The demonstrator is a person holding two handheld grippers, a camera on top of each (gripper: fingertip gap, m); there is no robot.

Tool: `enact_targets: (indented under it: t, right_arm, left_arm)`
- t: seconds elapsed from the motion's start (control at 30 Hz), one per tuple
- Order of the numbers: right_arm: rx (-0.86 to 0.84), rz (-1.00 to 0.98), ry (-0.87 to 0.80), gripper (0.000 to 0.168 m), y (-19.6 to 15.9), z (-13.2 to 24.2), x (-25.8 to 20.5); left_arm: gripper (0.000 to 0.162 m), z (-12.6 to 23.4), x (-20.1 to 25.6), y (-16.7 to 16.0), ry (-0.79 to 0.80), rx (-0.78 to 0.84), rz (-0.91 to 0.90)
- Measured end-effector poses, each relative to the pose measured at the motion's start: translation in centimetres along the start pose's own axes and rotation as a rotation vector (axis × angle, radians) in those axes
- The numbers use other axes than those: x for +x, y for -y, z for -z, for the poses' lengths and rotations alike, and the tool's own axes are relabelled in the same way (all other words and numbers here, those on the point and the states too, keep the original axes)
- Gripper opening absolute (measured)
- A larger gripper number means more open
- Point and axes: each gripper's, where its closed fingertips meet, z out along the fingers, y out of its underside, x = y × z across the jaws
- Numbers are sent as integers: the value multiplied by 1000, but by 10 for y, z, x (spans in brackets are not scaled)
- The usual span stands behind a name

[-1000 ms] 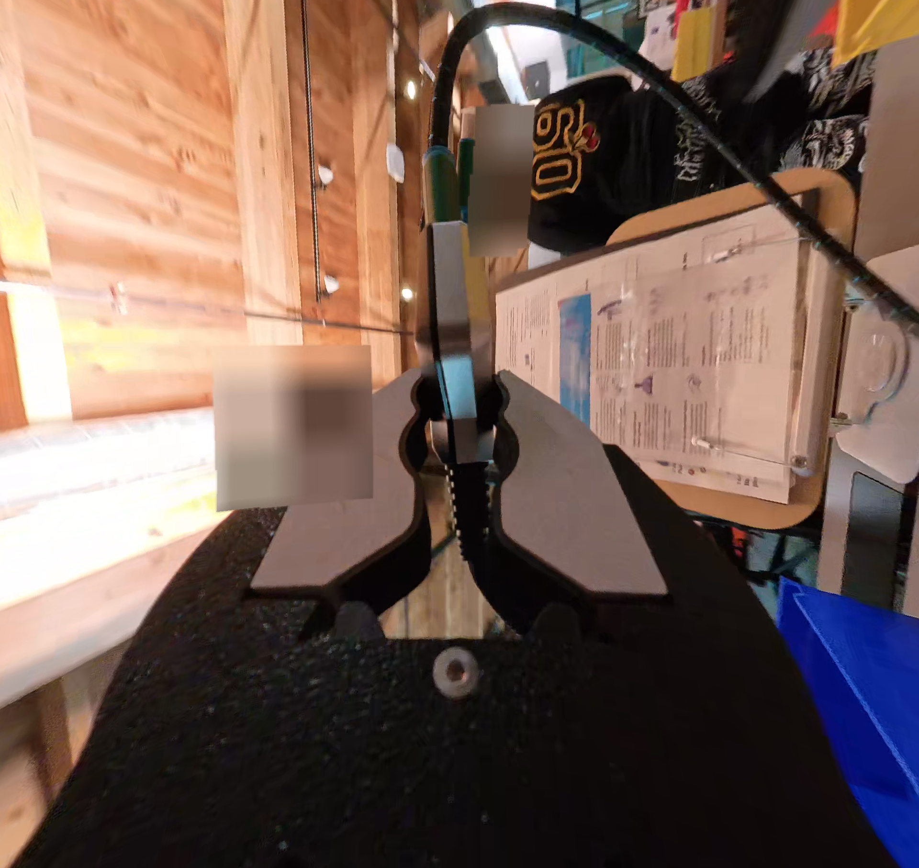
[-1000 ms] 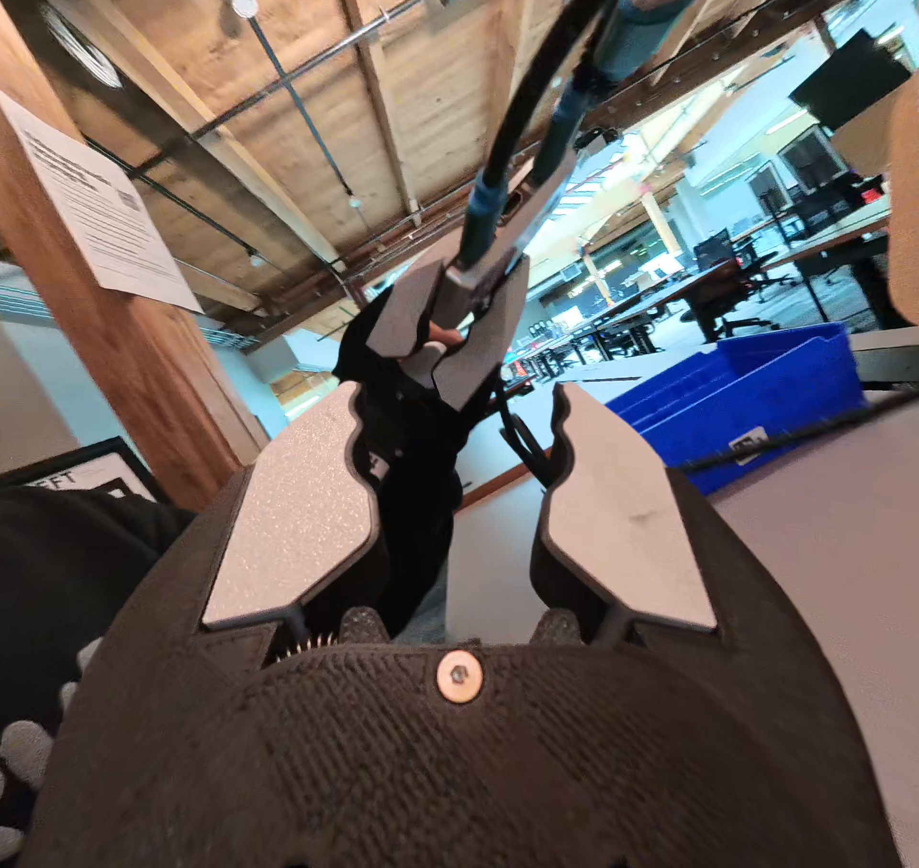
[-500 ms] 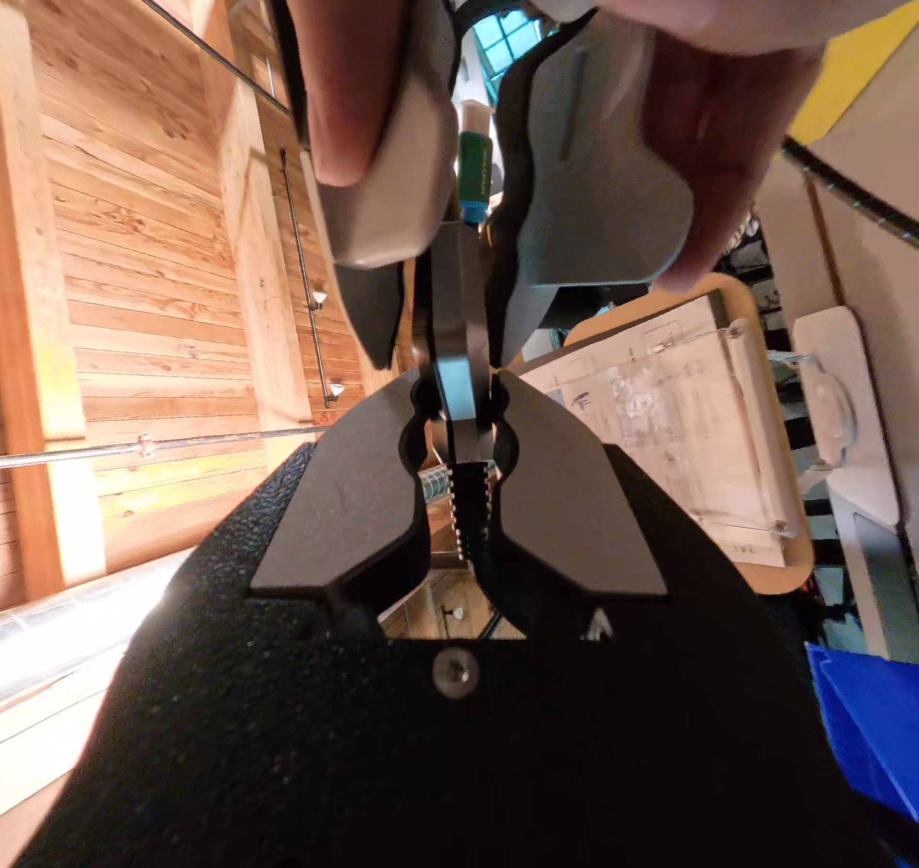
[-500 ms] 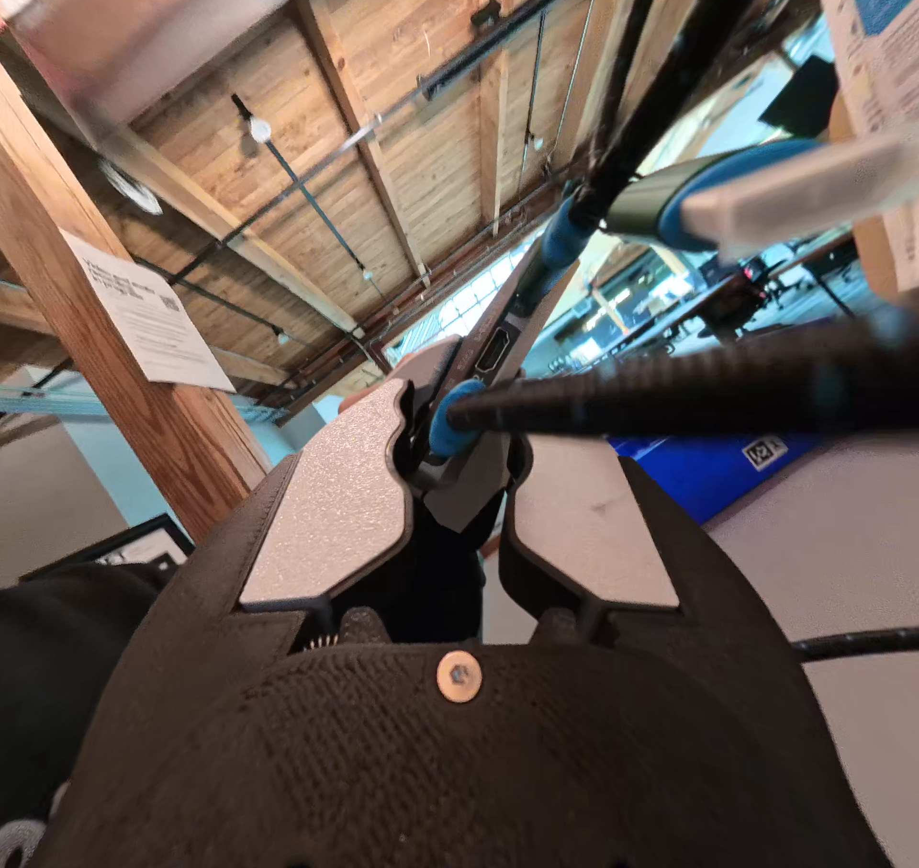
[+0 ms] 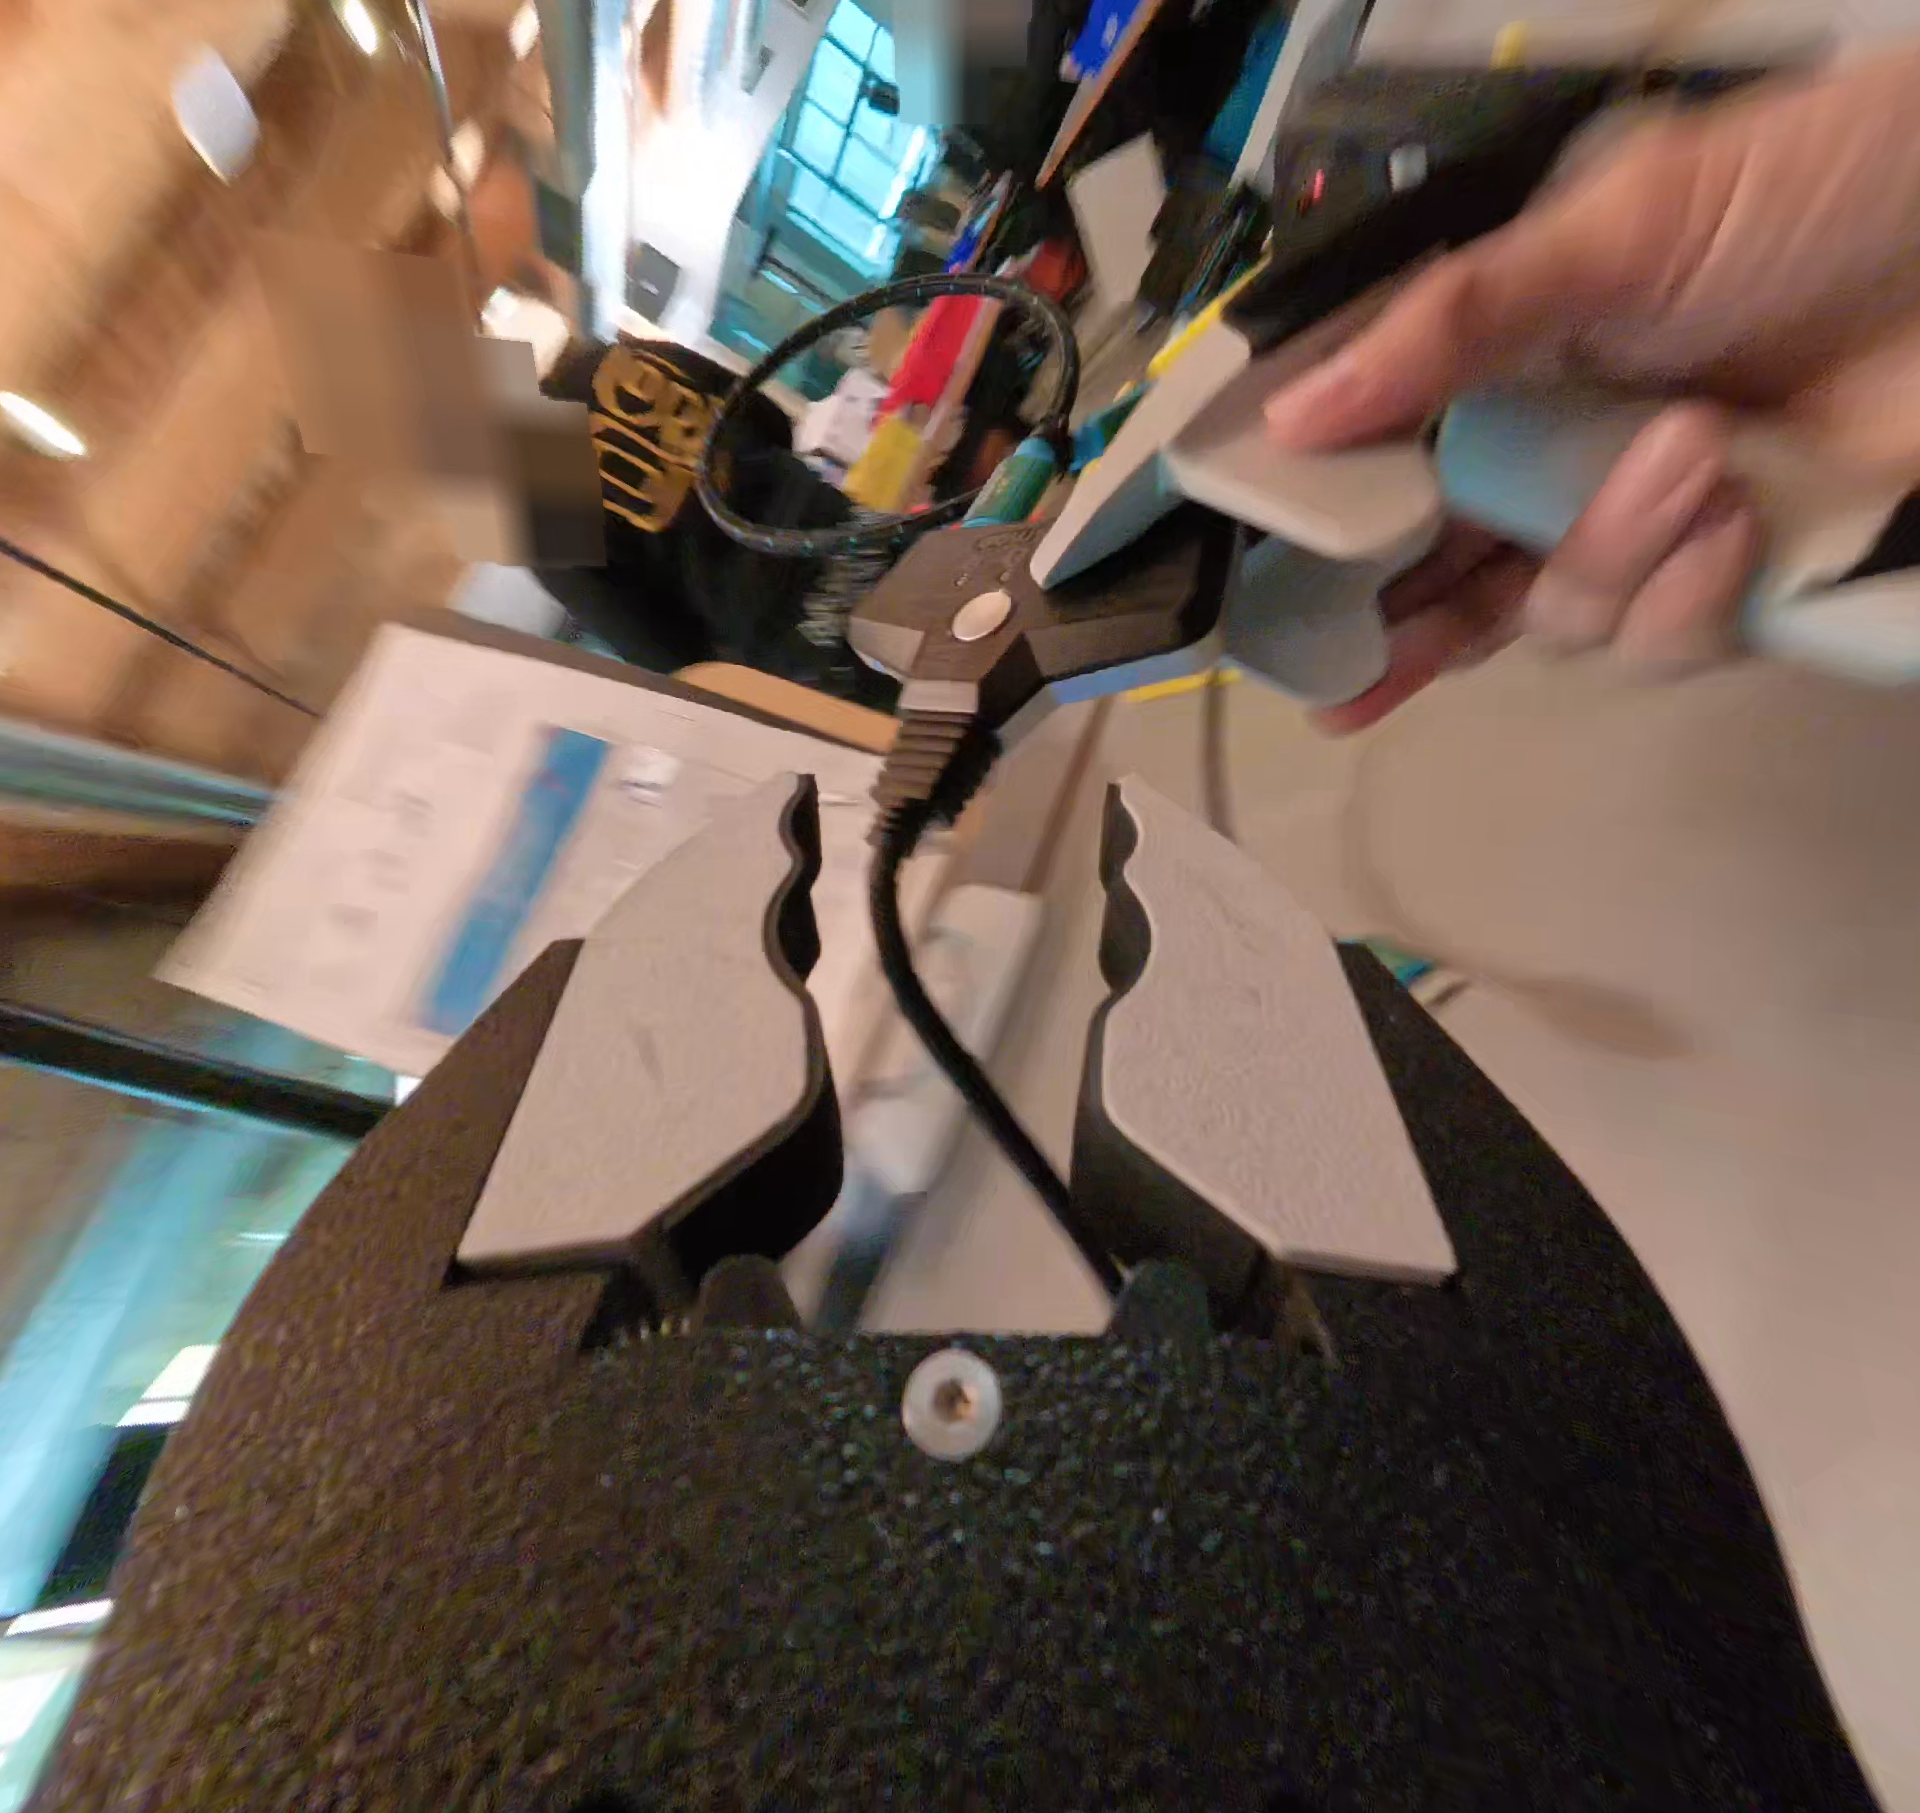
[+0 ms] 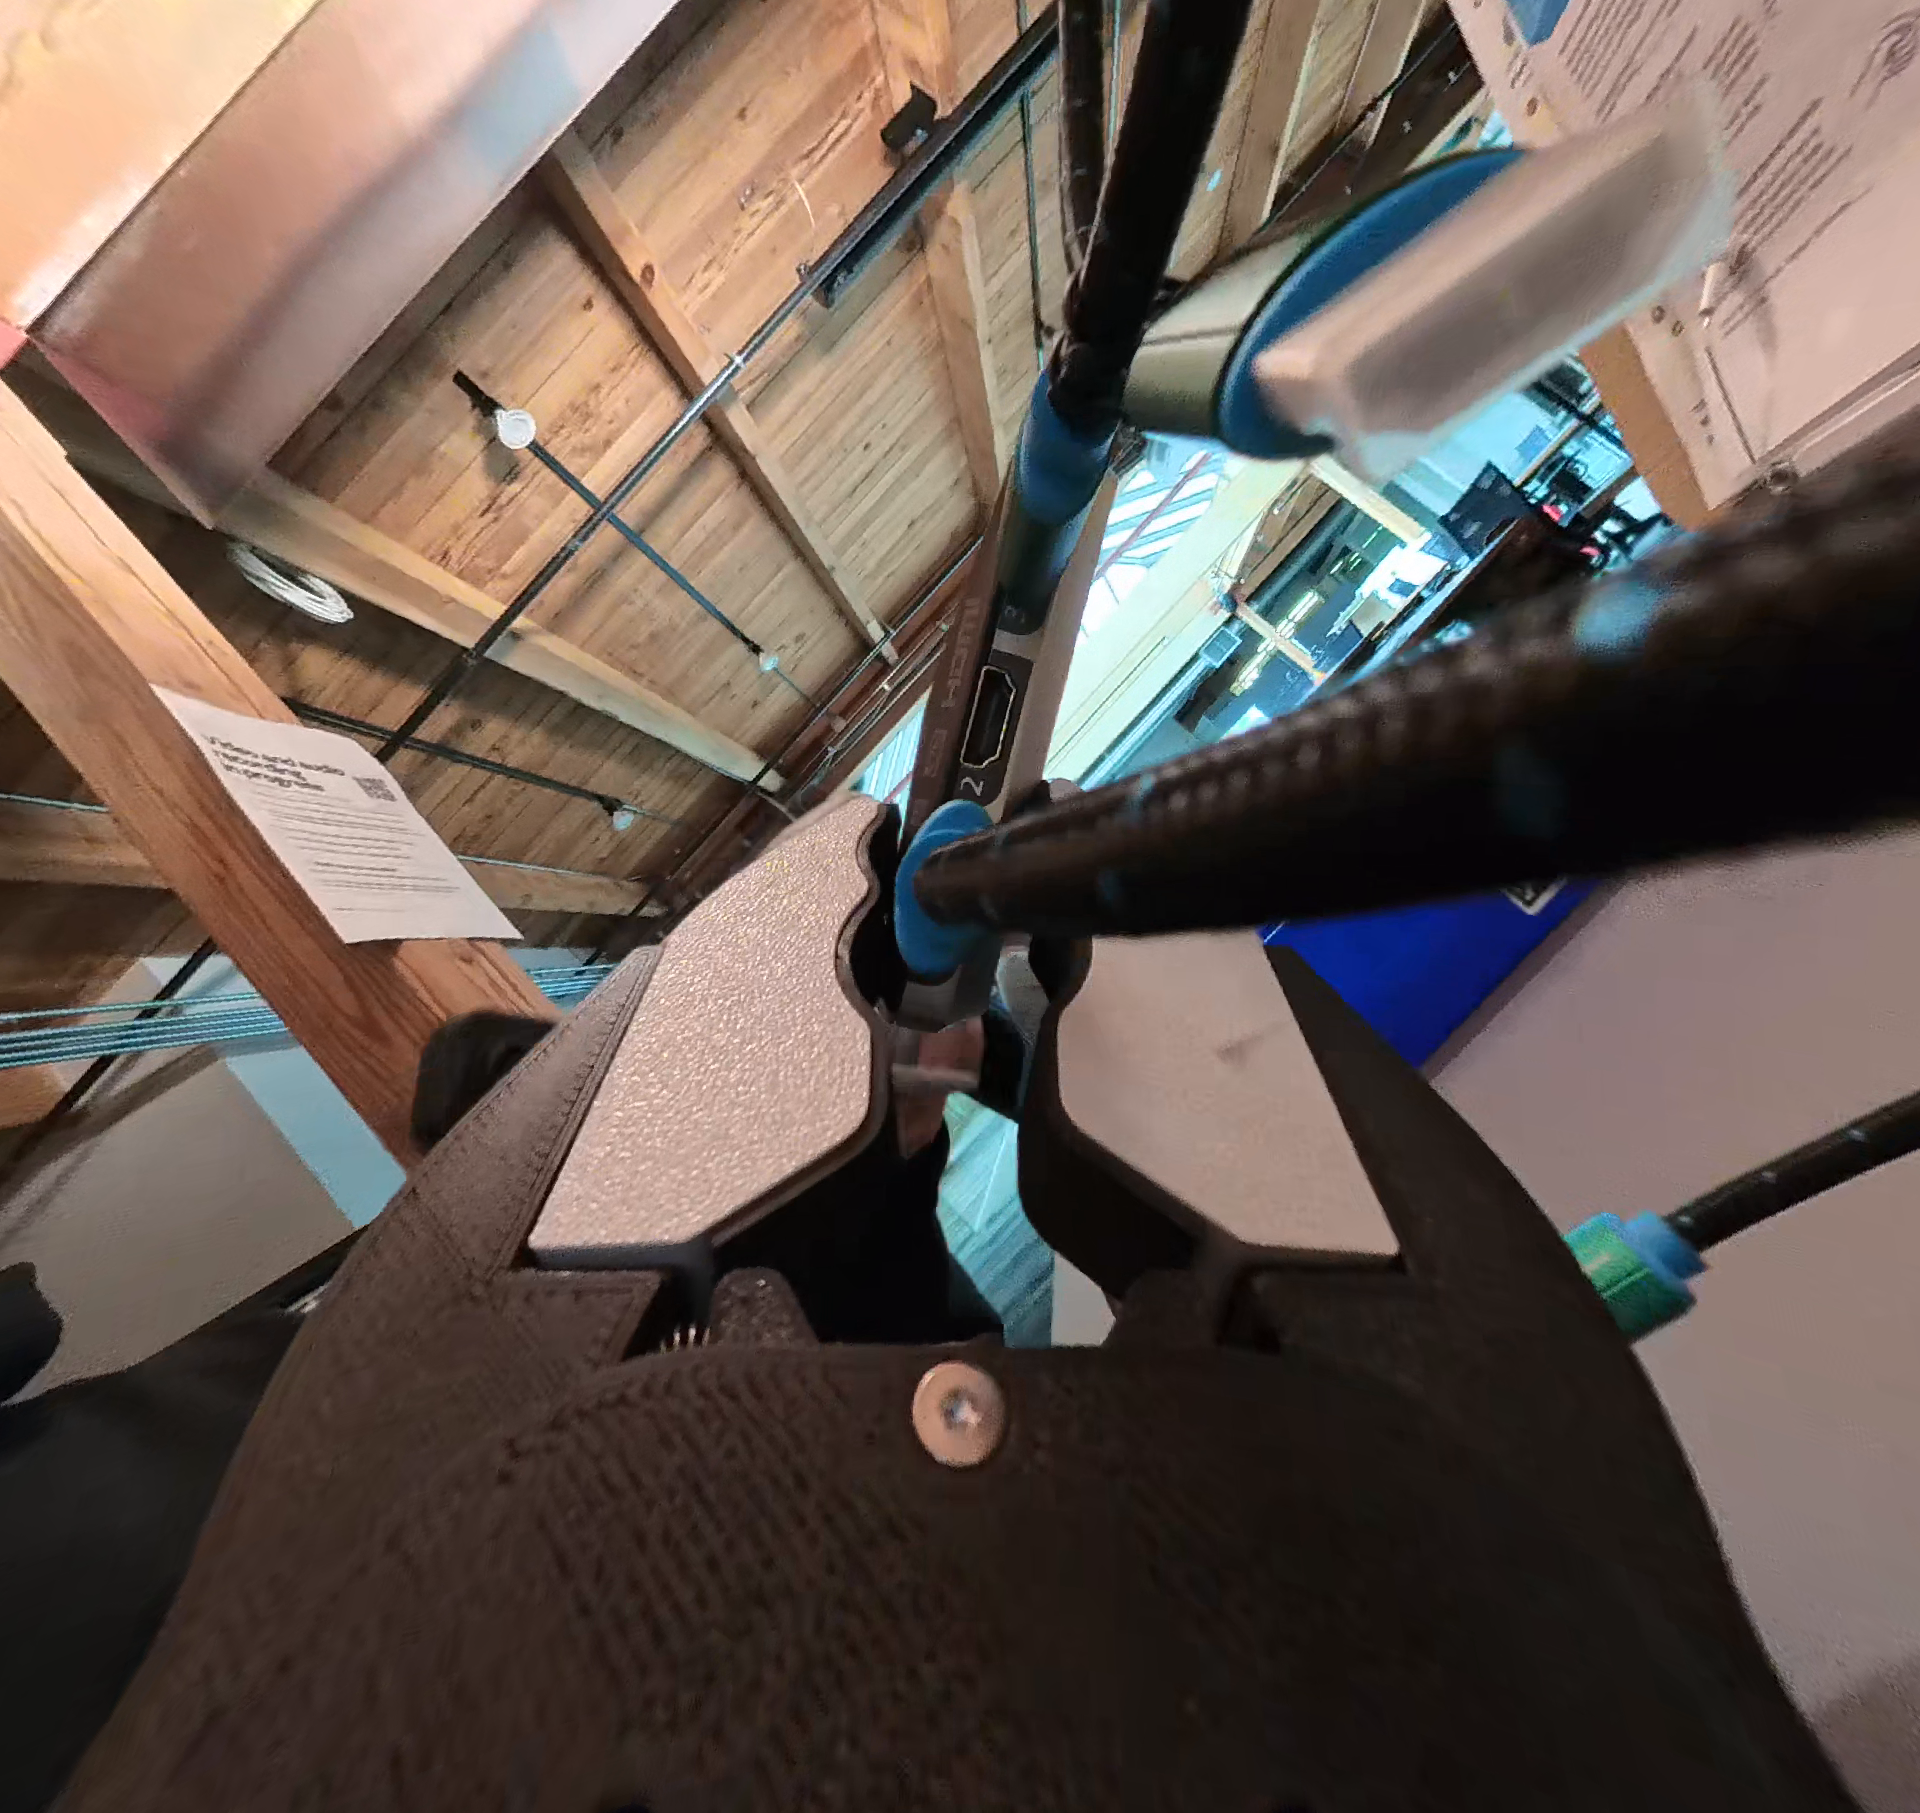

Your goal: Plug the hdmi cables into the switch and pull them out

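Note:
The small black HDMI switch [image 5: 956, 610] hangs in the air ahead in the left wrist view, clamped by my right gripper [image 5: 1195, 558], which a hand [image 5: 1662, 309] holds. My left gripper [image 5: 956, 807] is open and empty; the switch's black pigtail cable [image 5: 935, 1015] runs between its fingers. In the right wrist view my right gripper [image 6: 961, 890] is shut on the switch [image 6: 1039, 641], seen edge-on. Two blue-collared plugs sit in it, with one empty port [image 6: 985, 724] between them. A loose plug with a silver tip [image 6: 1455, 309] hangs close to the camera.
A green-and-blue plug [image 6: 1631, 1275] lies on the grey table [image 6: 1714, 1036]. A blue bin [image 6: 1403, 953] stands behind it. A laminated sheet on a board [image 5: 468, 828] is at the left. A wooden post with a paper notice [image 6: 332, 828] rises at the left.
My left gripper has let go of the switch, opened and drawn back. My right gripper has closed on the switch and now carries it alone.

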Motion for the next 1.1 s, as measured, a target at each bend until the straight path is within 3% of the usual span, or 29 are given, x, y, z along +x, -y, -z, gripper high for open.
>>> enact_targets:
  t: [0.1, 0.17, 0.3, 0.47, 0.67, 1.1]
  right_arm:
    - [-26, 4, 1, 23, -8, -5, -2]
    - [-47, -17, 6, 23, -17, -11, -4]
    - [-148, -31, 30, 23, -47, -26, -10]
    - [-344, 6, 24, 23, -85, -35, -14]
    - [-280, -187, 73, 21, -105, -49, -14]
    - [-199, -287, 25, 21, -120, -53, 5]
  left_arm:
    - [49, 9, 0, -1, -91, 126, 385]
    - [47, 13, -8, -11, -71, 187, 485]
    - [36, 25, -8, -23, -64, 291, 522]
    - [36, 52, 6, -32, -257, 378, 594]
    - [30, 78, 3, -39, -158, 505, 566]
    - [22, 88, 7, -63, -161, 472, 595]
